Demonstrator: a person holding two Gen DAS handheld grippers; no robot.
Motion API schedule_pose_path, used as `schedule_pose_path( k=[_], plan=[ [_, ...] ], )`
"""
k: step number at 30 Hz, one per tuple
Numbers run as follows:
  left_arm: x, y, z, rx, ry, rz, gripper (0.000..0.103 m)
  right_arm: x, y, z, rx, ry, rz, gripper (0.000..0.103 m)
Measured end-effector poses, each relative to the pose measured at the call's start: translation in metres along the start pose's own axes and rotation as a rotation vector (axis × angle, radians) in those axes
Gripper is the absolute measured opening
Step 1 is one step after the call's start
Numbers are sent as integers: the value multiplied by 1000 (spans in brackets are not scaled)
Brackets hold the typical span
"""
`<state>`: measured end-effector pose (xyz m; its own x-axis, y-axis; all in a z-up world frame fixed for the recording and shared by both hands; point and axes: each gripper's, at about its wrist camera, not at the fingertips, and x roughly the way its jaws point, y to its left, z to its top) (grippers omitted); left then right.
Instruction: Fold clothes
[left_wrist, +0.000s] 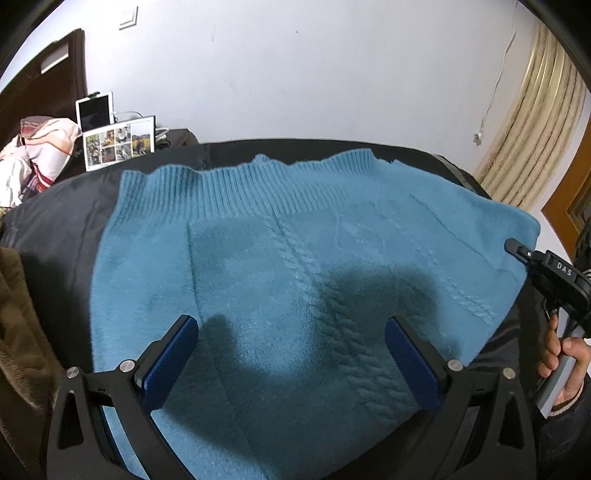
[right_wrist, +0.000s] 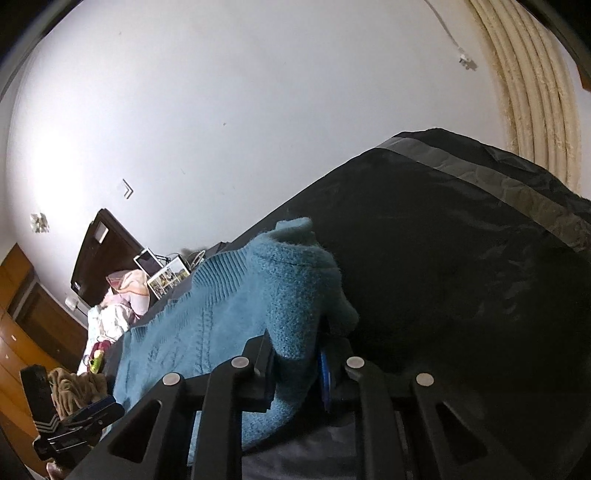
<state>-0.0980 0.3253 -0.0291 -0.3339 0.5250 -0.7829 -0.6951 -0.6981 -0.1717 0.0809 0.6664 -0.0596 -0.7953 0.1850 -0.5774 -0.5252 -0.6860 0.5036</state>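
Note:
A blue cable-knit sweater (left_wrist: 295, 258) lies spread on a black cover (left_wrist: 55, 229), its ribbed hem at the far side. My left gripper (left_wrist: 291, 332) is open and hovers over the sweater's near middle, with nothing between its blue pads (left_wrist: 170, 365). My right gripper (right_wrist: 295, 354) is shut on a fold of the sweater (right_wrist: 288, 295) at its right edge and lifts it a little. The right gripper also shows at the right edge of the left wrist view (left_wrist: 546, 273), held by a hand.
A brown fluffy garment (left_wrist: 18, 332) lies at the left. A photo frame (left_wrist: 118, 142), a tablet (left_wrist: 94, 110) and a pile of pink clothes (left_wrist: 37, 147) stand at the back left. A white wall and a beige curtain (left_wrist: 535, 129) are behind.

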Motion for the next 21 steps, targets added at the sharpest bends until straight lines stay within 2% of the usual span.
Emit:
schedule_pose_path(
  k=[1, 4, 5, 11, 14, 21],
  plan=[
    [2, 1, -2, 0, 4, 1, 102, 2, -1, 0, 0, 6, -7, 23],
    [7, 3, -7, 4, 10, 2, 102, 7, -5, 0, 18, 27, -20, 38],
    [7, 3, -8, 11, 6, 0, 102, 8, -7, -1, 25, 32, -24, 50],
    [7, 3, -11, 33, -8, -9, 102, 14, -16, -4, 57, 46, -89, 52],
    [7, 4, -12, 37, -13, -14, 102, 17, -23, -5, 88, 58, -117, 56],
    [8, 5, -12, 38, -20, -27, 102, 29, -26, -4, 131, 69, -112, 60]
  ],
)
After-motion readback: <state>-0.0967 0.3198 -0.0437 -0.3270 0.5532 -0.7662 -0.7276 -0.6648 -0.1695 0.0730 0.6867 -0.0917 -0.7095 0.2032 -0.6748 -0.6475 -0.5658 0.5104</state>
